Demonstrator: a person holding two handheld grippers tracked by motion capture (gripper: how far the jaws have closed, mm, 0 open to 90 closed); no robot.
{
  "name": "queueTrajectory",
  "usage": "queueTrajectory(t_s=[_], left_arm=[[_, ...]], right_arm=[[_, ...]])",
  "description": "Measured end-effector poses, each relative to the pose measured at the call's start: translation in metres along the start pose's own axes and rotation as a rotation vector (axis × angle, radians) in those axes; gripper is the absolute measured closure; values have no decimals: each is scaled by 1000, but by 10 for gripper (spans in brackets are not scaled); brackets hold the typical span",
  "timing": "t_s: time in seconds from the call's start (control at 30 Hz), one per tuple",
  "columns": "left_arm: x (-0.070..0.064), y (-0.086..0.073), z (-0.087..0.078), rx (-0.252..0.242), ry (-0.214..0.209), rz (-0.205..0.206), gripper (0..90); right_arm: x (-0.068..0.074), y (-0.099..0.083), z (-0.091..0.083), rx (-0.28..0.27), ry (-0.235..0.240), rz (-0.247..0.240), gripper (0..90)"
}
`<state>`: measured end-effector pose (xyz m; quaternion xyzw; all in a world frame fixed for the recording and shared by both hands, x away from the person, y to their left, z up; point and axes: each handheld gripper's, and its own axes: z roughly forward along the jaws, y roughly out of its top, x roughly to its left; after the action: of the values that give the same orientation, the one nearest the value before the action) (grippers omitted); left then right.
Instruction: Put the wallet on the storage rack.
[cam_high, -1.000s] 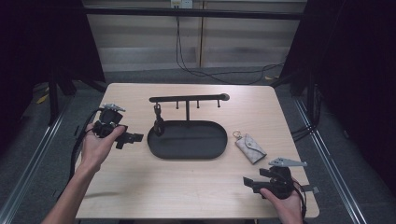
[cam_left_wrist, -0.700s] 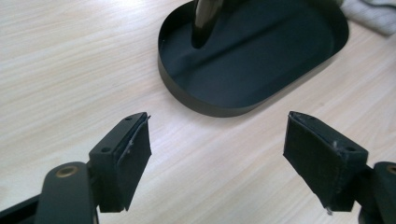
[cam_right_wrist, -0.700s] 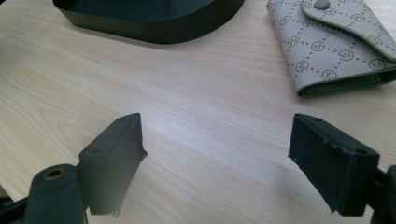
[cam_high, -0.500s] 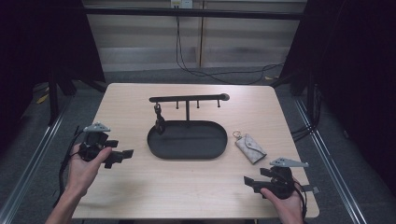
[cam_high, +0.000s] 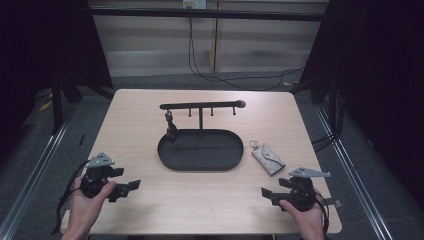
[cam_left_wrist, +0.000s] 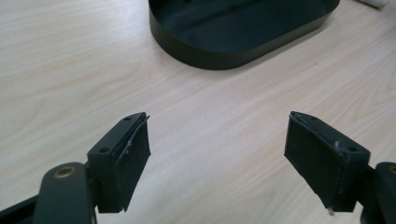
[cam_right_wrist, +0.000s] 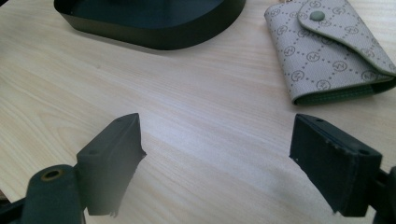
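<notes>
A black oval tray (cam_high: 201, 150) with a hook rack (cam_high: 202, 106) stands at the table's middle; a small dark item (cam_high: 171, 129) hangs from the rack's left hook. A grey patterned key pouch (cam_high: 268, 159) with a ring lies right of the tray, and shows large in the right gripper view (cam_right_wrist: 329, 51). My left gripper (cam_high: 126, 188) rests near the front left edge, open and holding nothing (cam_left_wrist: 217, 158), aimed at the tray (cam_left_wrist: 233, 42). My right gripper (cam_high: 267, 194) sits at the front right, open and holding nothing (cam_right_wrist: 217, 168), a little short of the pouch.
The wooden table (cam_high: 145, 125) has bare surface around the tray and between the two grippers. Dark floor and metal rails surround the table; cables run behind it.
My left hand has drawn its gripper back from beside the tray's left to the front left edge of the table. The right gripper has stayed in place.
</notes>
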<state>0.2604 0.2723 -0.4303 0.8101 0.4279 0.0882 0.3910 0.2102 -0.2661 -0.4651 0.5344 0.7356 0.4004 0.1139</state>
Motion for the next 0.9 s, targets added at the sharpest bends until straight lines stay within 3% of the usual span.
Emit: queueTrajectory(t_s=[0.1, 0.23, 0.3, 0.57, 0.73, 0.83, 0.9], left_arm=[[5, -12, 0, -19, -30, -52, 220], [2, -24, 0, -28, -61, -56, 220], [-1, -28, 0, -17, -64, -40, 220], [-8, -37, 2, -2, -74, 16, 220], [-6, -41, 1, 4, -96, 7, 219], [-4, -41, 2, 12, -94, -4, 219], [-7, -42, 2, 7, -90, 3, 219]], right_arm=[[0, 5, 0, -11, 7, -6, 166], [0, 13, -1, -22, -3, -29, 166], [0, 15, -1, -18, -4, -48, 167], [-9, 34, 1, -25, -16, -25, 186], [-12, 43, 5, 12, -13, -28, 183], [-17, 49, 8, 12, 14, -3, 185], [-18, 54, 9, 20, -2, -8, 200]])
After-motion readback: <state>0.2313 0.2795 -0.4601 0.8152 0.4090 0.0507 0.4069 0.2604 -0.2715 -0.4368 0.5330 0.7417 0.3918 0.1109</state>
